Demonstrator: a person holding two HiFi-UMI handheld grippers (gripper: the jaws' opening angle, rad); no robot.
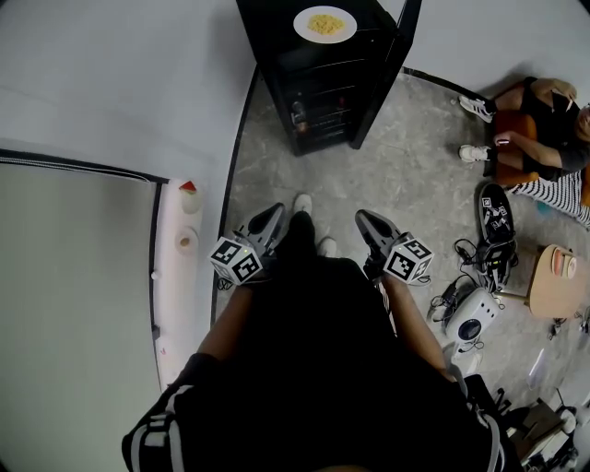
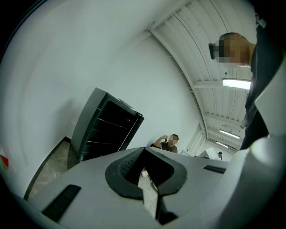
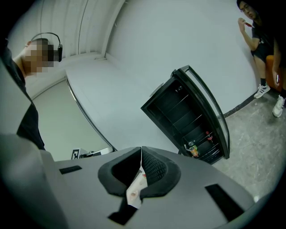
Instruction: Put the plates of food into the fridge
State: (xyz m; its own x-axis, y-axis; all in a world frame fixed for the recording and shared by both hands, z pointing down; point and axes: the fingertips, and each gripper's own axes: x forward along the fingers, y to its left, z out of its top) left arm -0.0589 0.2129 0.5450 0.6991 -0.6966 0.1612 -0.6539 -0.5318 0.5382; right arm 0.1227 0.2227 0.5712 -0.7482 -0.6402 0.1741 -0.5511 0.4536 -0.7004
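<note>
A black fridge [image 1: 323, 83] stands ahead with its door [image 1: 392, 55] swung open to the right. On its top sits a white plate of yellow food [image 1: 324, 25]. To my left, a narrow white ledge [image 1: 173, 295] carries a plate with red food [image 1: 189, 190] and another small dish [image 1: 186, 241]. My left gripper [image 1: 269, 219] and right gripper [image 1: 369, 224] are held side by side in front of my body, well short of the fridge. Both point toward it, shut and empty. The left gripper view shows its shut tips [image 2: 144, 150] and the fridge [image 2: 107, 127]. The right gripper view shows its own shut tips [image 3: 141, 148] and the fridge shelves [image 3: 187, 118].
A person sits on the floor against the wall at right [image 1: 535, 138]. A round wooden stool [image 1: 558, 281], a white device with cables [image 1: 472, 318] and a black board [image 1: 498, 214] lie on the floor to the right. Bottles stand on the fridge's lowest shelf [image 3: 193, 151].
</note>
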